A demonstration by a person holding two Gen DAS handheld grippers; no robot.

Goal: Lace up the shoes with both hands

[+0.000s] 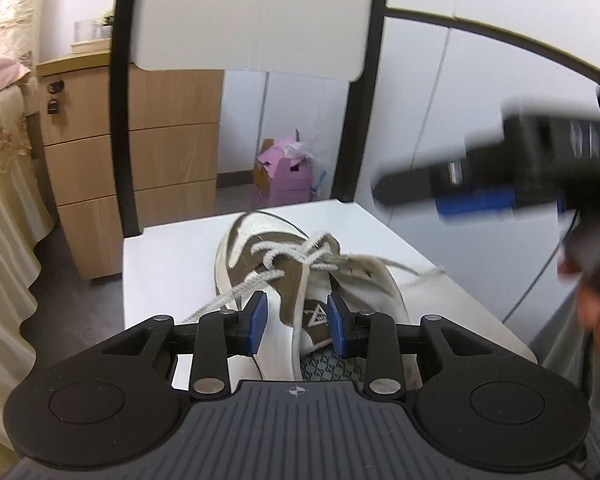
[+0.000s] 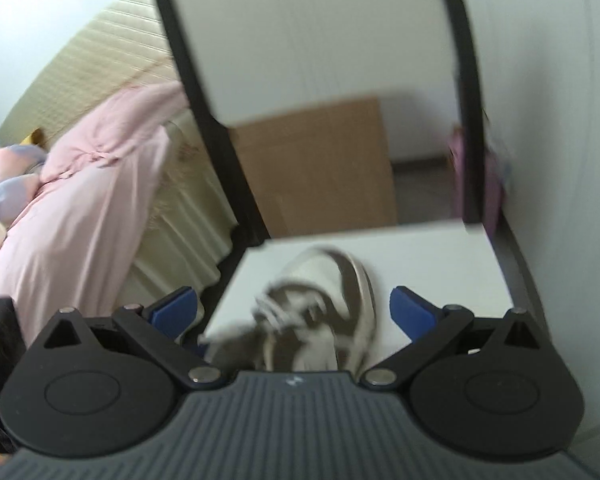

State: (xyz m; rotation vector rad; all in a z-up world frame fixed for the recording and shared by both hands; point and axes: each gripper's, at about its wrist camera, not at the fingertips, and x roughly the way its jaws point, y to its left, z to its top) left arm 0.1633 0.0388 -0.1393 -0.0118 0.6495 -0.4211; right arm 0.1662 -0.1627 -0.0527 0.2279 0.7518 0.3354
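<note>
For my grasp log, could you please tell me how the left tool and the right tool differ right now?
The left tool is open only narrowly, straddling the shoe collar; the right tool is spread wide. The left sits low against the shoe; the right hangs above it. Both grip nothing and have blue pads.

A shoe [image 1: 300, 292] is set on the seat of a chair [image 1: 172, 256], toe toward the backrest [image 1: 252, 16]. A set of drawers [image 1: 96, 160] is placed behind the chair to the left (beside a bed [image 2: 76, 216]), and a box [image 1: 284, 176] on the floor behind it.
</note>
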